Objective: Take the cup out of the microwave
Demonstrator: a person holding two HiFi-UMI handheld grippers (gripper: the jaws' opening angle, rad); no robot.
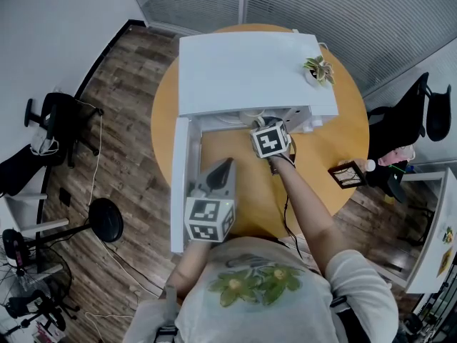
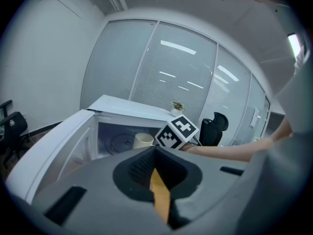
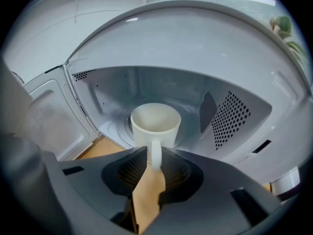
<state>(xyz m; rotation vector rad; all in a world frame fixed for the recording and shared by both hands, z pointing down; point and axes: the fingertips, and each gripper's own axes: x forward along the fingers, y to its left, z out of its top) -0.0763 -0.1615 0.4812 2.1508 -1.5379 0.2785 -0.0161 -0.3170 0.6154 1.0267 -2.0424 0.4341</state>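
To the left of the white box-shaped microwave (image 1: 243,70), its white door (image 1: 180,184) is hanging wide open. In front of that door we are holding the grey left gripper (image 2: 155,150). Its jaws are clenched together with nothing between them, and it is pointing towards the microwave's open front.

Inside the microwave, the cream ceramic cup (image 3: 155,121) is standing upright in the middle of the cavity on the round turntable (image 3: 113,129). Its handle (image 3: 154,146) is turned towards the opening.

At the microwave's front opening we are reaching in with the grey right gripper (image 3: 153,153), tilted downward. Its jaws are standing a little apart, released, with the cup's handle lying between them. The black-and-white marker cube (image 1: 270,141) on this gripper is sitting just outside the cavity.

On the microwave's top, near its right rear corner, a small green plant in a white pot (image 1: 318,68) is standing. The microwave is resting on a round wooden table (image 1: 321,156). To the microwave's right a small black square frame (image 1: 348,174) is lying near the table's edge.
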